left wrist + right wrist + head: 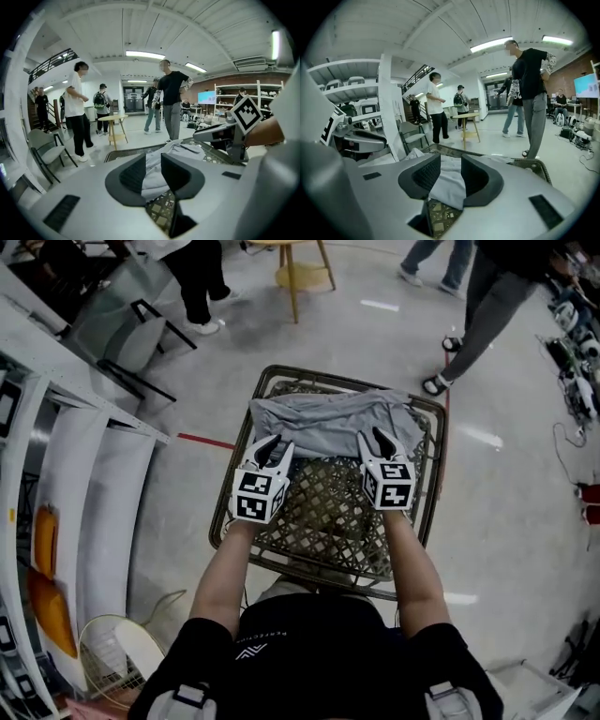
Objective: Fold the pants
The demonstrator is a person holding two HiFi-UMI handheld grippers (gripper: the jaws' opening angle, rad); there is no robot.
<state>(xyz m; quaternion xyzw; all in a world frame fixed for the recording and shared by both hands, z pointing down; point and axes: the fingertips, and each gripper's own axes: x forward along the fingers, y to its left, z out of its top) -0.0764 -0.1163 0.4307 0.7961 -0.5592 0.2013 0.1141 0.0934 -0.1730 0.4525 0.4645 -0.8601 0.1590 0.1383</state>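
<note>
Grey pants (328, 418) lie bunched across the far half of a woven lattice table (323, 521). My left gripper (269, 448) is shut on the near left edge of the cloth, and my right gripper (380, 442) is shut on the near right edge. In the left gripper view the pants (180, 149) fill the gap between the jaws of my left gripper (152, 171) and droop below them. In the right gripper view a fold of the pants (449, 186) hangs from the jaws of my right gripper (451, 173) over the lattice. The two grippers sit level with each other, about a forearm's length apart.
Several people stand on the floor beyond the table. A small wooden table (305, 273) and a folding chair (131, 324) stand at the back. White shelving (56, 427) runs along the left, with a wire basket (108, 657) near my left side.
</note>
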